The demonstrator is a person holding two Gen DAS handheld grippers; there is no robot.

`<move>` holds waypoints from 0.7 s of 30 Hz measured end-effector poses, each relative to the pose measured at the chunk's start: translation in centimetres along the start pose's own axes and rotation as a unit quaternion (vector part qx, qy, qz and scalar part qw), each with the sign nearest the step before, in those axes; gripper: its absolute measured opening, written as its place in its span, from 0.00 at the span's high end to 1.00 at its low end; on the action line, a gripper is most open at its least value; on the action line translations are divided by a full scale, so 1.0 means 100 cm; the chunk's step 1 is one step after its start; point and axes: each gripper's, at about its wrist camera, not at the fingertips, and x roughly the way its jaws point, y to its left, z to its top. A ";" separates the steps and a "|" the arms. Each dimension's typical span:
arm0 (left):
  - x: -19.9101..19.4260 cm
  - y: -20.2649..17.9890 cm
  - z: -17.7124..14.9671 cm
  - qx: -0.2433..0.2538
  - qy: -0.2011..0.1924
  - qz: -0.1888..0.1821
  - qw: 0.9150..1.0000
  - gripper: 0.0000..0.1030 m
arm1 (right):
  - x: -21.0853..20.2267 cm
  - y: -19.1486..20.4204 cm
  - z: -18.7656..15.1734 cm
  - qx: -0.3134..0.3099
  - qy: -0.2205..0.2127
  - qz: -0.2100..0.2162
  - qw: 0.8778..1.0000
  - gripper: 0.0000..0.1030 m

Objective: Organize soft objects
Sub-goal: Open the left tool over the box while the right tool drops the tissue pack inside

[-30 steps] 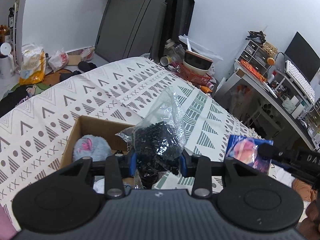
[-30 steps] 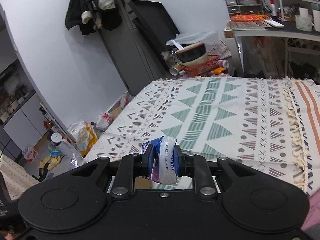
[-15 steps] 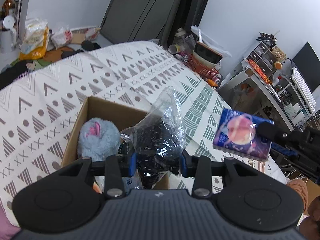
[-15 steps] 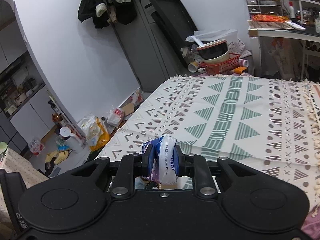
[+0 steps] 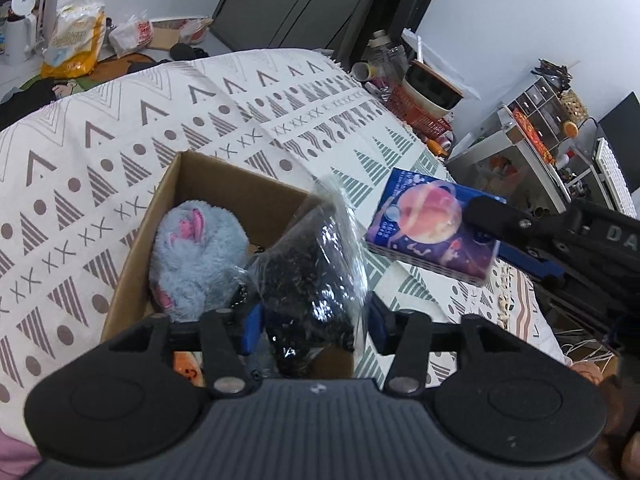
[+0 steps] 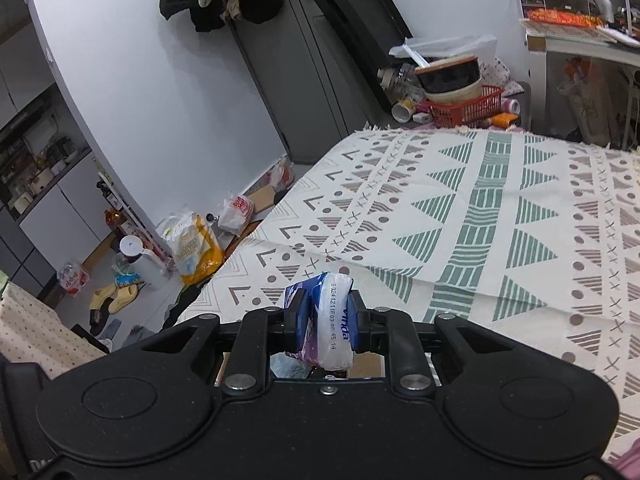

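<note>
Where the left gripper's (image 5: pixel 314 326) black housing fills the lower frame, it cuts off the near end of the cardboard box (image 5: pixel 224 184), so the box's full contents cannot be read; only an orange scrap (image 5: pixel 186 364) shows at the bottom edge, unidentifiable. The left gripper's blue-padded fingers are closed on a clear plastic bag (image 5: pixel 316 264) — crinkled, glossy film packed with a dark, granular-looking black mass, its top twisted to a thin point. What the black material is cannot be told. The bag hangs over the box's right near corner, partly hiding the wall there. Inside the box lies a fluffy grey-blue plush toy (image 5: pixel 198 256) with pink patches, its lower part hidden behind the bag and the gripper.

The right gripper (image 6: pixel 326 322) is clamped narrowly on a tissue pack (image 6: pixel 328 320): soft film wrapper, squeezed at the middle, with a white end panel carrying a printed date code and partial blue lettering. From the left wrist view the same pack (image 5: pixel 434 230) reads as a flat rectangular block, blue-purple with a pink planet print, held in the air just right of the box, above the bedspread (image 5: pixel 120 132) — a cream woven cloth with triangles, dots and crosses in brown and green. The right gripper's far finger is hidden behind the pack there.
</note>
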 end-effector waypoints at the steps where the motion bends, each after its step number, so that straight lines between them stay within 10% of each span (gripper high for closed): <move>1: 0.001 0.002 0.000 -0.005 0.001 -0.001 1.000 0.42 | 0.004 0.000 -0.001 0.001 0.003 -0.001 1.000 0.81; 11: 0.001 0.019 0.012 -0.049 -0.019 -0.002 0.999 0.38 | 0.037 -0.005 -0.006 0.012 0.025 0.002 1.000 0.79; 21: 0.010 0.024 0.016 -0.060 -0.013 0.023 0.998 0.38 | 0.034 -0.020 -0.005 0.024 0.026 0.016 0.999 0.58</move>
